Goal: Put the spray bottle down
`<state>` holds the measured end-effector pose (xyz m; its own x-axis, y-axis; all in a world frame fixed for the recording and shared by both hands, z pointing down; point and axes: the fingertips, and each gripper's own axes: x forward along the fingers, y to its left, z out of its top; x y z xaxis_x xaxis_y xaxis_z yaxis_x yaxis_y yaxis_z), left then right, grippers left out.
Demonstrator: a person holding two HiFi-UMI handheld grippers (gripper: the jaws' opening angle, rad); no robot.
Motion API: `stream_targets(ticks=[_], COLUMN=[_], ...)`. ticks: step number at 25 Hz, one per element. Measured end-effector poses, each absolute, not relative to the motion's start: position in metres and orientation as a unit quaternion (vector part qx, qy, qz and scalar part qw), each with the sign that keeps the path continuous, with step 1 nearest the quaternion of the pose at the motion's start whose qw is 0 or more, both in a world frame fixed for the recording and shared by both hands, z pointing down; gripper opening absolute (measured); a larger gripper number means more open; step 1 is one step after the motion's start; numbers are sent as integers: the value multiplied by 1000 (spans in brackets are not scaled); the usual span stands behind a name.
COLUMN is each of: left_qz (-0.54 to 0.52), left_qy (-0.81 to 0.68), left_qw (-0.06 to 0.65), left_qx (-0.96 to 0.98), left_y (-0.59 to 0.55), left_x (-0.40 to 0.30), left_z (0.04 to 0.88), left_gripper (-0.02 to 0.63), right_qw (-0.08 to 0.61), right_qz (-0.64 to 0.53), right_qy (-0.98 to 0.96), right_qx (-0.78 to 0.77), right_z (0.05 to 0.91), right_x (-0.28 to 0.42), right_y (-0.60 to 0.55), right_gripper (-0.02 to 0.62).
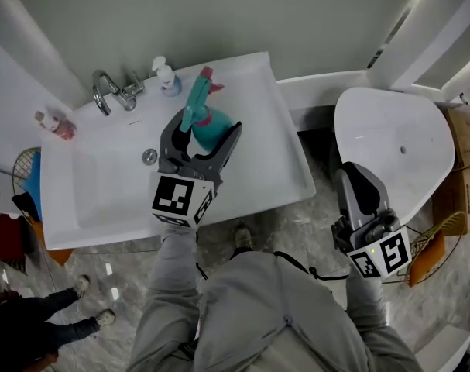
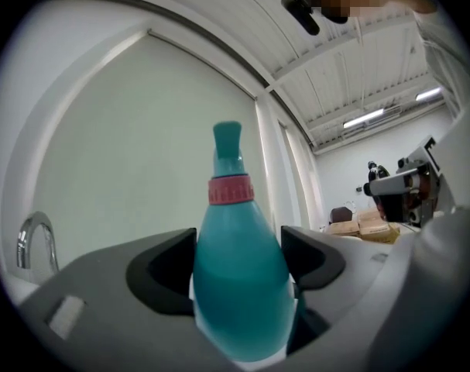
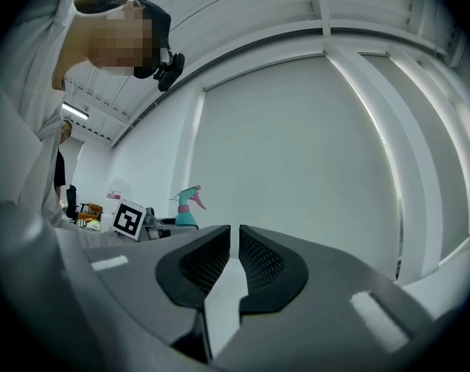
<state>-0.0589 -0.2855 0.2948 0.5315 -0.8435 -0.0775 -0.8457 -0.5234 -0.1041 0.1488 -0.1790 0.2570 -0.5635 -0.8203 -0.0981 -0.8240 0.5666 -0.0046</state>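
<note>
The spray bottle is teal with a pink collar and a pink trigger. It hangs upright over the right half of the white sink, its base off the basin. My left gripper is shut on its body. In the left gripper view the spray bottle fills the gap, and a dark pad presses each side. My right gripper hangs low at the right beside the toilet, shut on nothing. In the right gripper view its jaws nearly meet, and the spray bottle shows small in the distance.
A chrome faucet and a soap pump bottle stand on the sink's back rim, with a small pink bottle at its left corner. The drain lies just left of the gripper. A white toilet and a wire basket stand at right.
</note>
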Motion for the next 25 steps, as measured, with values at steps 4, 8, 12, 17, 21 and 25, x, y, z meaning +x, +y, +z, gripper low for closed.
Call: stream_targets(ticks=[4, 8, 12, 17, 21, 25], left_qz=[7, 7, -4, -14, -16, -21], left_qy=[483, 501, 514, 532, 549, 559], left_qw=[57, 36, 26, 19, 15, 13], left_qx=[-874, -865, -858, -847, -835, -829], left_y=[-337, -390, -428, -469, -496, -514], left_x=[-63, -74, -80, -84, -90, -91], left_z=[313, 342, 370, 401, 422, 438], left_gripper=[391, 391, 391, 390, 390, 391], right_qw=[35, 28, 28, 25, 20, 18], right_qz=[20, 16, 18, 17, 18, 16], right_qy=[884, 886, 889, 894, 897, 899], right_qx=[-465, -462, -456, -447, -440, -438], right_z=[263, 273, 278, 287, 293, 299], right_x=[135, 123, 114, 111, 111, 114], right_y=[-215, -252, -288, -327, -347, -361], right_gripper=[29, 29, 29, 29, 29, 29])
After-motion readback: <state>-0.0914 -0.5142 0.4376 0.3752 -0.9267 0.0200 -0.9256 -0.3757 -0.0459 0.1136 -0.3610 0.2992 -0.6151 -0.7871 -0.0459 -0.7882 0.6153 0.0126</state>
